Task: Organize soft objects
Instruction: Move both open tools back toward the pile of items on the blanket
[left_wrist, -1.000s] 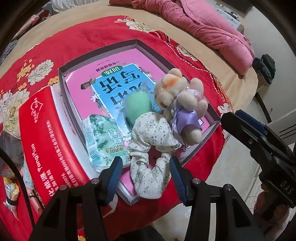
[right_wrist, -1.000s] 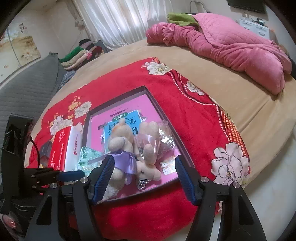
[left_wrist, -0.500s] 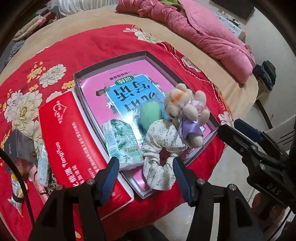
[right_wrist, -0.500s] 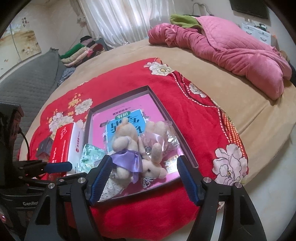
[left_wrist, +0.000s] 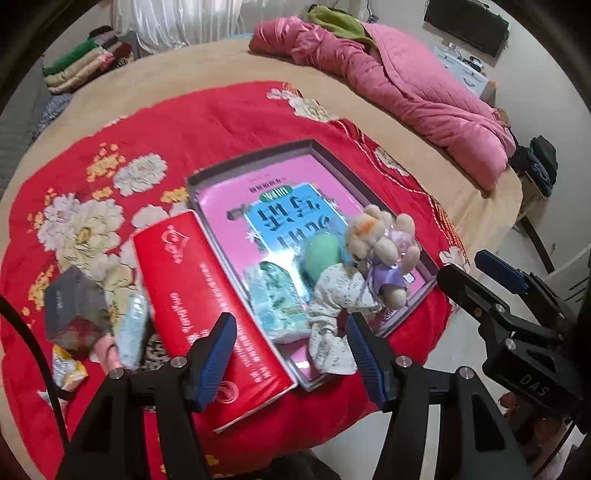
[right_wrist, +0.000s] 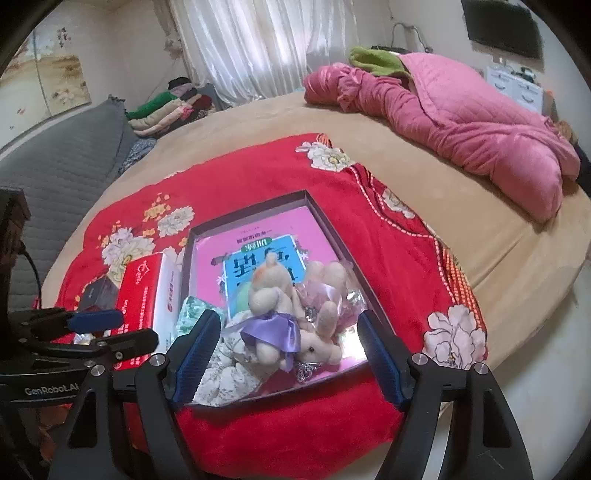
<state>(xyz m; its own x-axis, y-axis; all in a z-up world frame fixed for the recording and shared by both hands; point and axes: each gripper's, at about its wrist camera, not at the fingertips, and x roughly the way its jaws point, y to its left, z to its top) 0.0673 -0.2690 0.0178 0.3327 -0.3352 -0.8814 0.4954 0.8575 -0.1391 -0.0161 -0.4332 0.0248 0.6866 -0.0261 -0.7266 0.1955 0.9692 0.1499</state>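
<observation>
Left wrist view: left gripper (left_wrist: 288, 347) hovers low-centre, jaws spread and empty, above the floral cloth (left_wrist: 334, 314) (draped over the tray (left_wrist: 207, 181) edge). Right gripper (right_wrist: 288, 350), likewise agape, frames the teddy bears (right_wrist: 284, 314); a red box (left_wrist: 207, 306) crowds lower left.

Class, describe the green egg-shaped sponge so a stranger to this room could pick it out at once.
On the red flowered blanket lies a shallow box lined with a pink book. At its near end, the sponge sits between a tissue pack and a teddy bear. It alone is smooth, plain green.
</observation>
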